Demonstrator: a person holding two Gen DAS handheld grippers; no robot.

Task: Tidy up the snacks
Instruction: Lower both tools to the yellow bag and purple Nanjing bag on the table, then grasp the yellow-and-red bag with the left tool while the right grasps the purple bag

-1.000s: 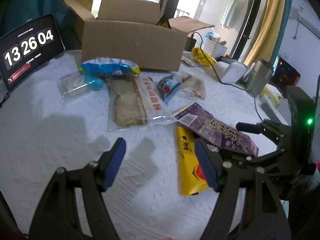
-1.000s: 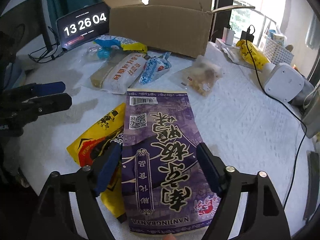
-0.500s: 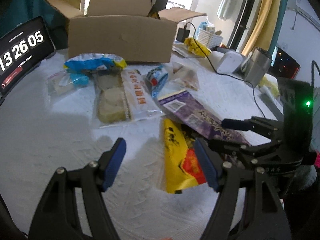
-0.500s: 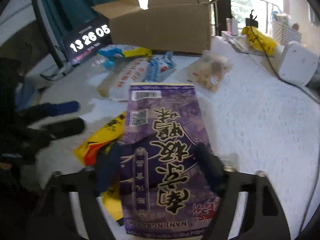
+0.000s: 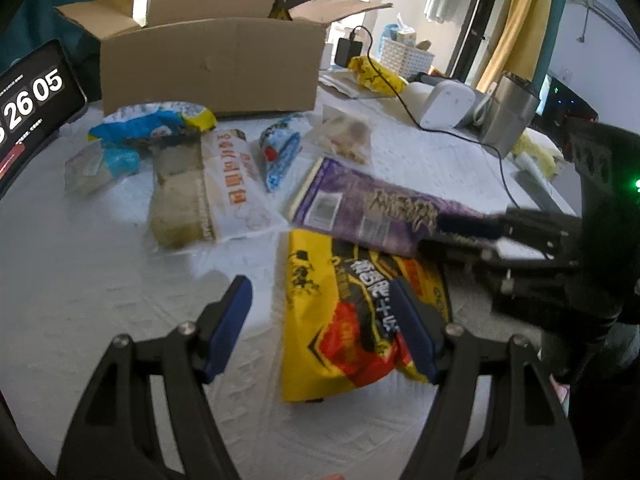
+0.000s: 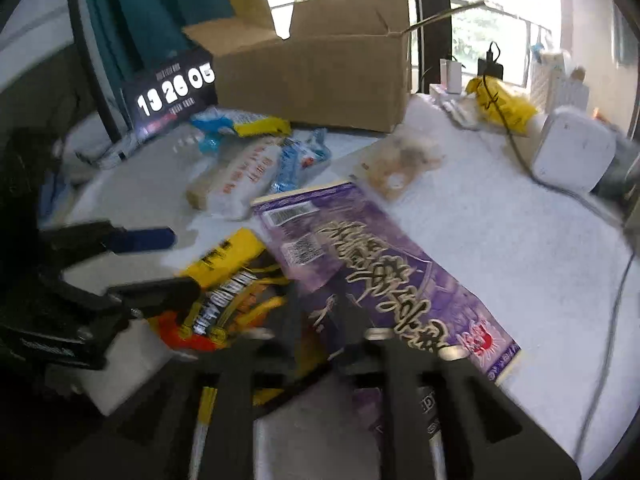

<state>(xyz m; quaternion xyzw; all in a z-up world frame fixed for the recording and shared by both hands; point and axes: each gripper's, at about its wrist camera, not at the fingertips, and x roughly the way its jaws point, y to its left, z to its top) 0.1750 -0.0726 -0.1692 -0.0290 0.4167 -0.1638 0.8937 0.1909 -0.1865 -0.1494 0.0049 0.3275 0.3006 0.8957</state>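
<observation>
We see the right gripper (image 6: 320, 320) jaws just closing, clamped on the purple packet (image 6: 360, 248). Left gripper (image 5: 320, 320) gapes empty, its right pad over the yellow packet (image 5: 344, 320) that the purple packet overlaps ahead

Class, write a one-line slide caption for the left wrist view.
Left gripper open over a yellow snack bag; right gripper closing on a purple packet.
</observation>
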